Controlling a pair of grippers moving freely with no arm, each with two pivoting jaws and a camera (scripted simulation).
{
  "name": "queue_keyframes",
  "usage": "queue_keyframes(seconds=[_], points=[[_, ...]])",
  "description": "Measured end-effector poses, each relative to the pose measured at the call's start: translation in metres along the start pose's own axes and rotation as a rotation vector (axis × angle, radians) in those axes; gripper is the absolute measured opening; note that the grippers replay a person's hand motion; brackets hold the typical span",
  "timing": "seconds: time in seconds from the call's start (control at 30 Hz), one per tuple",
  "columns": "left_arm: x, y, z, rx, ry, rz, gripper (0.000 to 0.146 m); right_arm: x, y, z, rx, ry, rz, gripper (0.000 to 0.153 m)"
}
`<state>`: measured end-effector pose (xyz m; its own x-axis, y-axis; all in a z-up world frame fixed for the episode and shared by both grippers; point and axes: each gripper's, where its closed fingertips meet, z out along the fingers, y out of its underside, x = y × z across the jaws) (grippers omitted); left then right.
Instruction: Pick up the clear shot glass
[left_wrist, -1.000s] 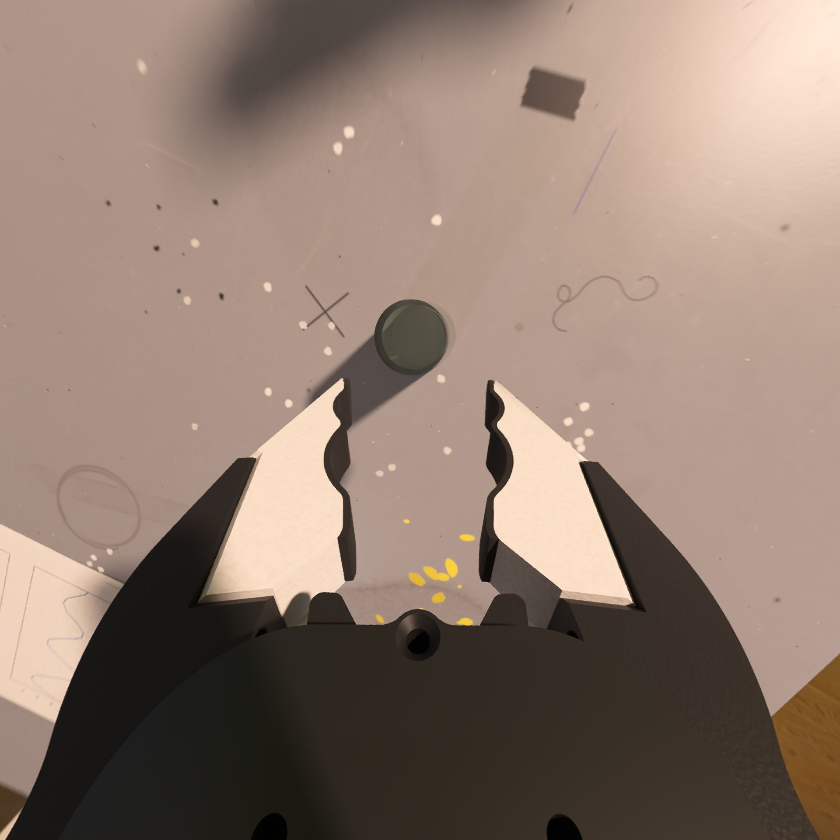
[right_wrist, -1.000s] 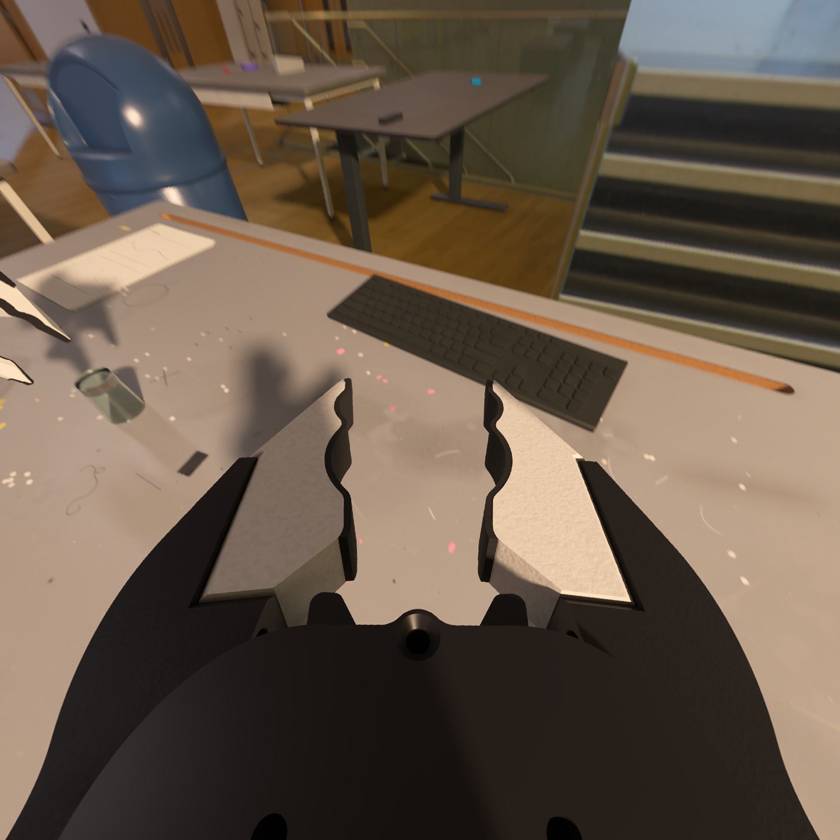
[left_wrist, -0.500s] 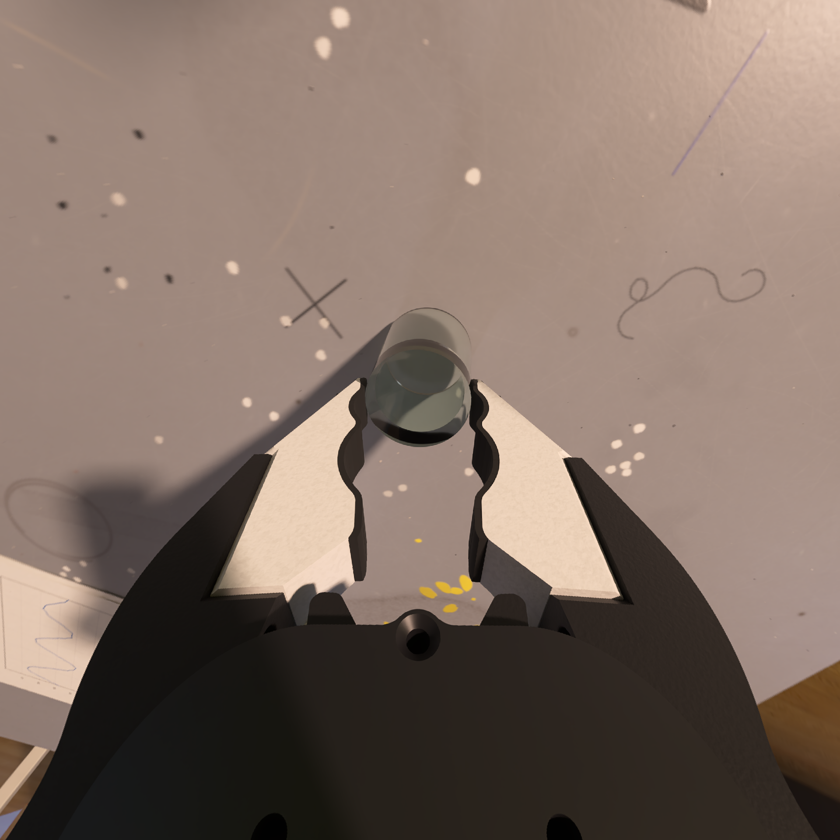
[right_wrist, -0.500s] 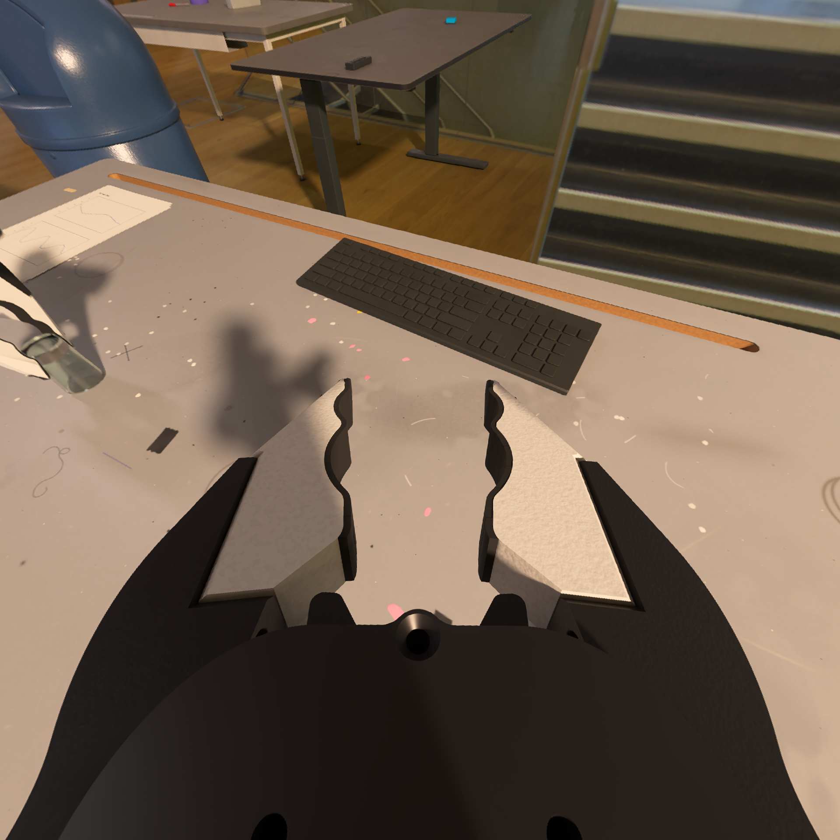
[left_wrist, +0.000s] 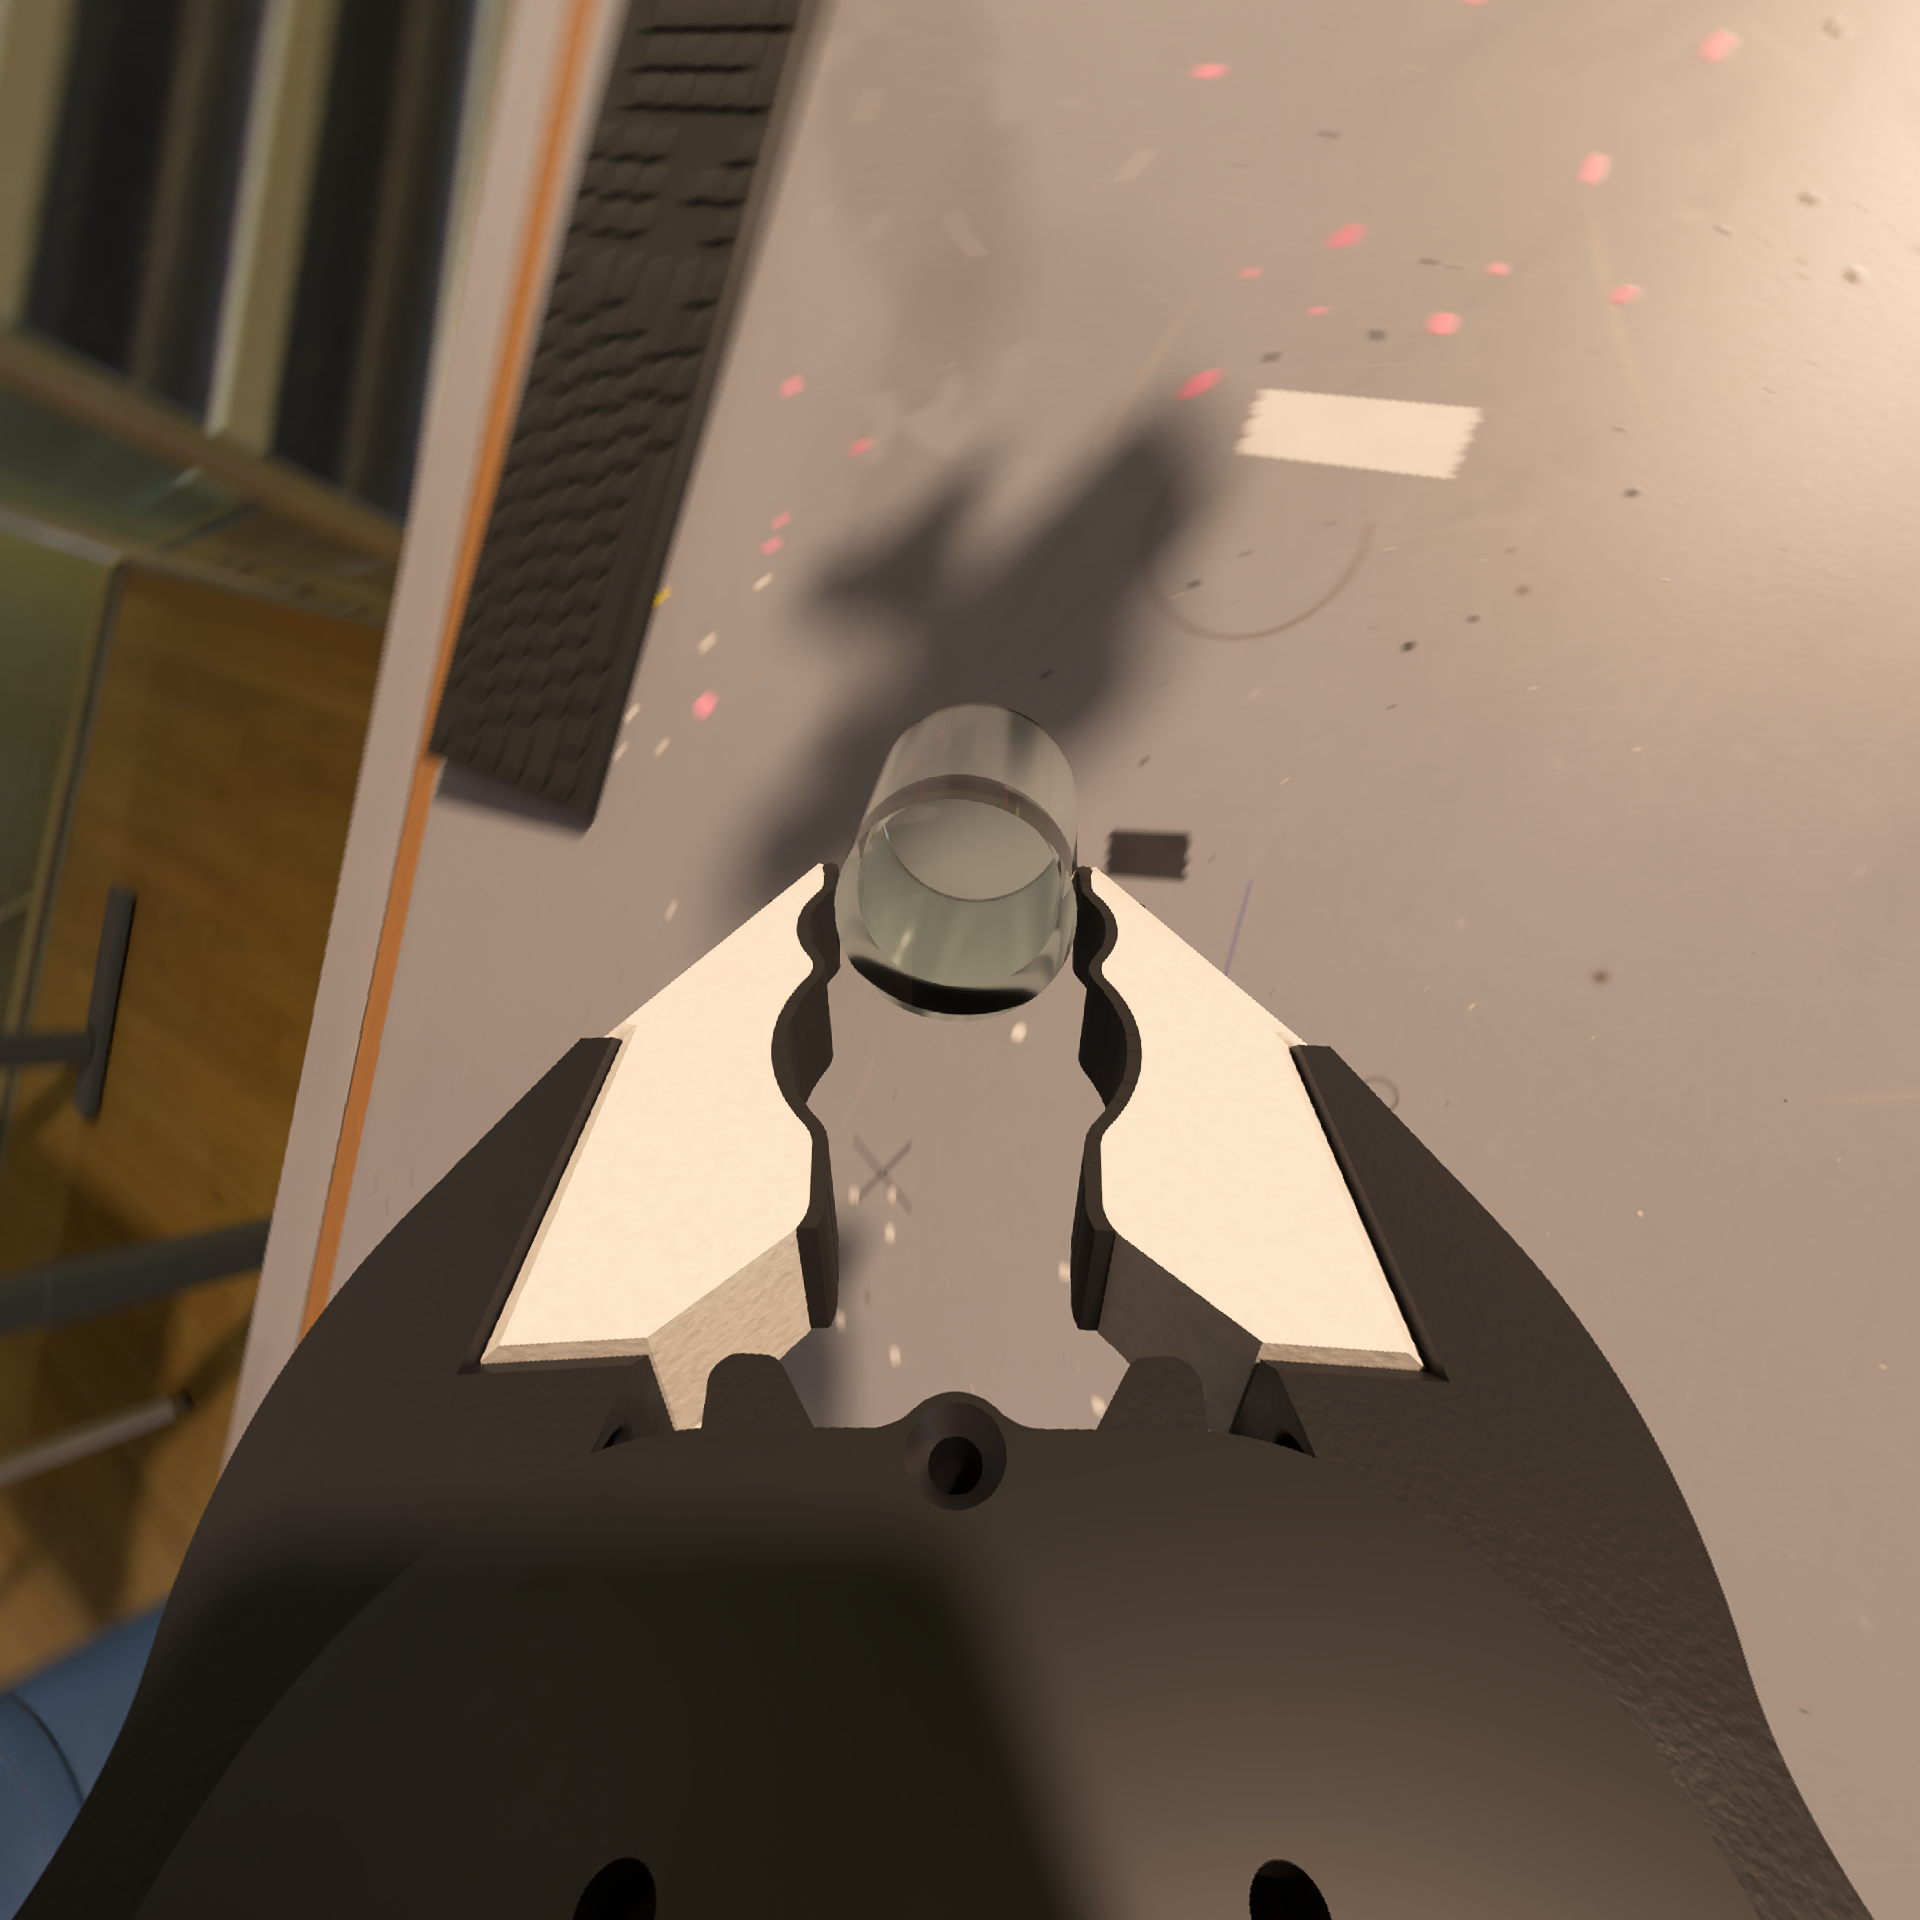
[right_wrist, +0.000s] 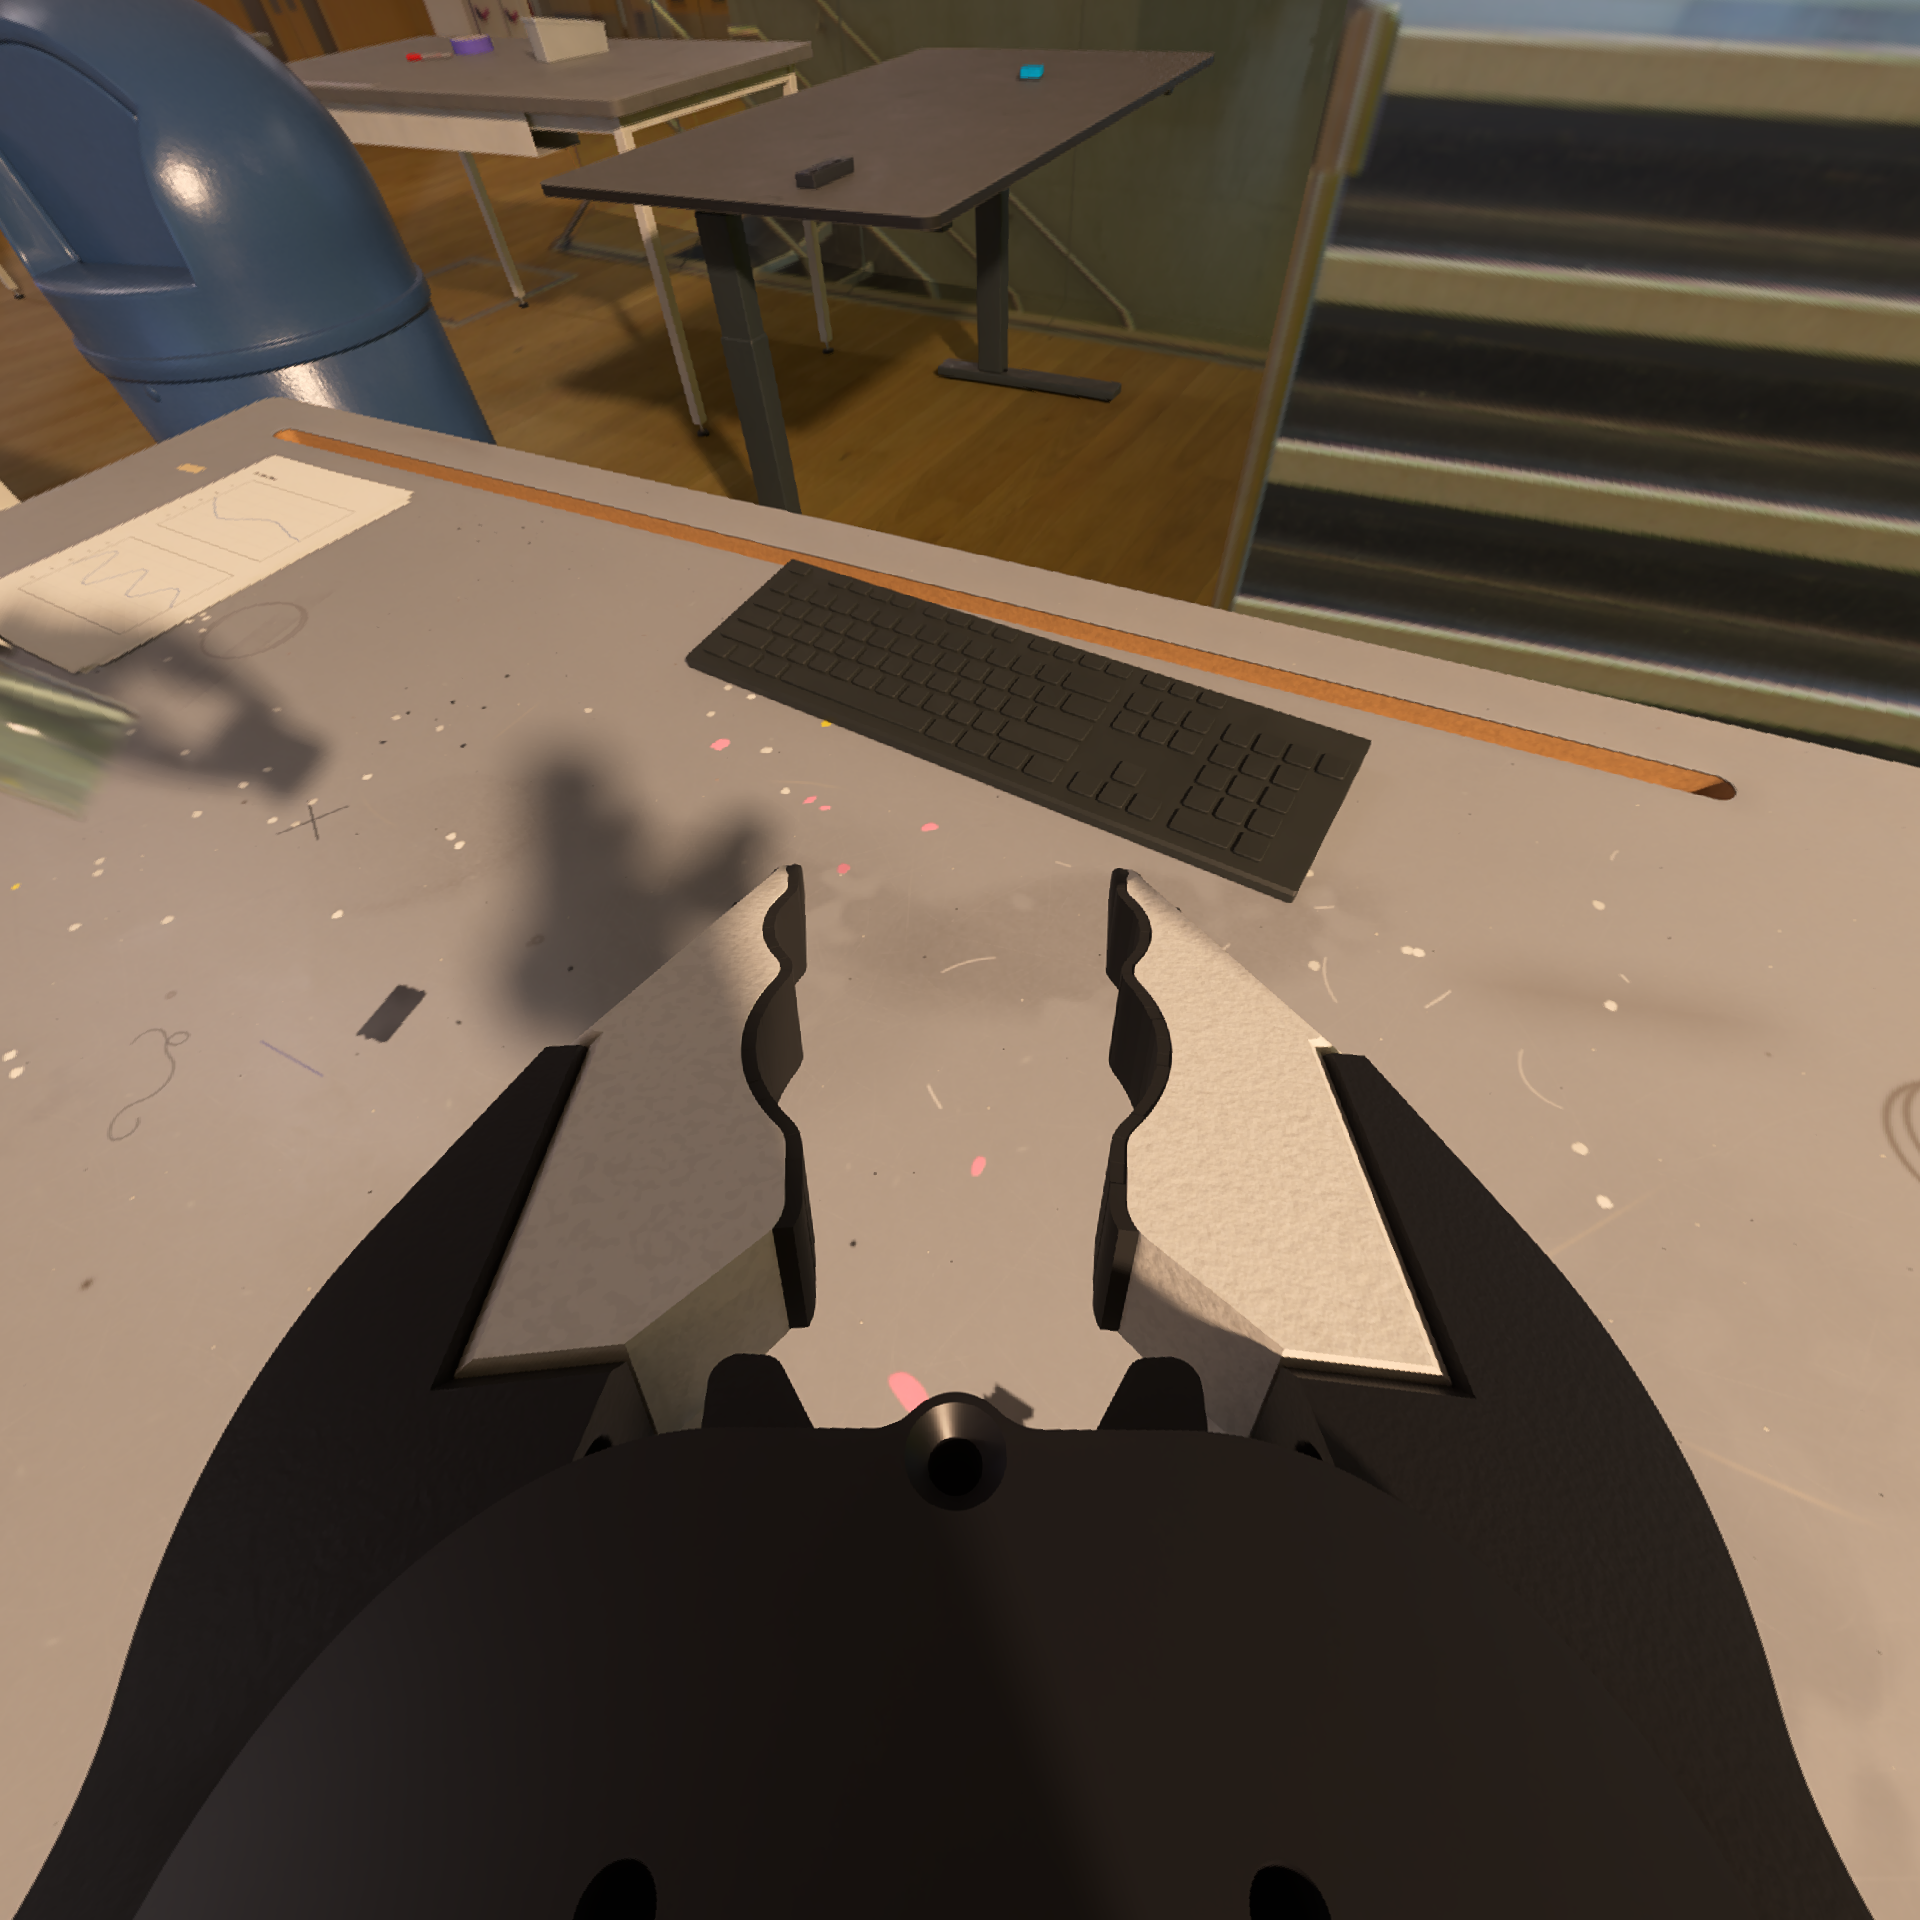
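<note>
Left wrist view. The left tool (left_wrist: 958, 914) is clenched on the clear shot glass (left_wrist: 961, 894), its two white fingertips (left_wrist: 800, 914) pressing the glass wall from either side. The glass lies on its side between the tips, open mouth facing the camera, base pointing away. It appears to be held above the grey counter (left_wrist: 1558, 935); a dark shadow lies on the surface beyond it. A black keyboard (left_wrist: 634, 416) lies along the counter's far edge, beside the orange slot (left_wrist: 468, 582) that runs along that edge. A pale rectangular patch (left_wrist: 1359, 434) and a small dark patch (left_wrist: 1146, 854) mark the counter's middle, and a pencilled cross (left_wrist: 881, 1172) shows between the fingers, amid pink and white flecks.

Right wrist view. The right tool (right_wrist: 956, 904) is released, its fingers spread with nothing between them, above the counter (right_wrist: 1558, 1039) near its front edge. The keyboard (right_wrist: 1029, 717) lies ahead, close to the far edge and the orange slot (right_wrist: 1039, 623). A printed sheet of paper (right_wrist: 197, 551) lies at the far left corner. At the left border a blurred greenish shape (right_wrist: 52, 738) is held clear of the surface; it seems to be the shot glass, but the detail is too smeared to confirm. A blue bin (right_wrist: 218, 229) stands beyond the counter's left corner.
</note>
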<state>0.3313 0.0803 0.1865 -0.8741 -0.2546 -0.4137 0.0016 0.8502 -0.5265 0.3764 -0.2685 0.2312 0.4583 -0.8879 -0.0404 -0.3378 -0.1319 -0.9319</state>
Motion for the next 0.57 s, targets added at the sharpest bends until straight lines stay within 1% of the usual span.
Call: queue_keyframes(seconds=[0.03, 0.1, 0.17, 0.27, 0.33, 0.43, 0.57], points=[[0.011, -0.013, 0.017, -0.018, 0.043, 0.057, 0.045, 0.000, 0.001, 0.001, -0.003, -0.004, 0.001, 0.058], [0.036, -0.029, 0.052, -0.075, 0.184, 0.127, 0.045, -0.001, 0.002, 0.002, -0.014, -0.013, 0.001, 0.059], [0.056, -0.034, 0.086, -0.129, 0.292, 0.193, 0.045, -0.001, 0.003, 0.002, -0.022, -0.017, -0.006, 0.059], [0.072, -0.027, 0.126, -0.255, 0.355, 0.265, 0.045, -0.003, 0.002, 0.001, -0.025, -0.032, -0.004, 0.059], [0.078, -0.022, 0.144, -0.313, 0.380, 0.302, 0.045, -0.005, 0.002, 0.001, -0.020, -0.052, 0.003, 0.059], [0.085, -0.019, 0.161, -0.353, 0.423, 0.322, 0.045, -0.004, 0.004, 0.000, -0.030, -0.052, 0.007, 0.059], [0.089, -0.020, 0.169, -0.359, 0.461, 0.323, 0.045, 0.000, 0.009, 0.001, -0.054, -0.050, 0.006, 0.059]])
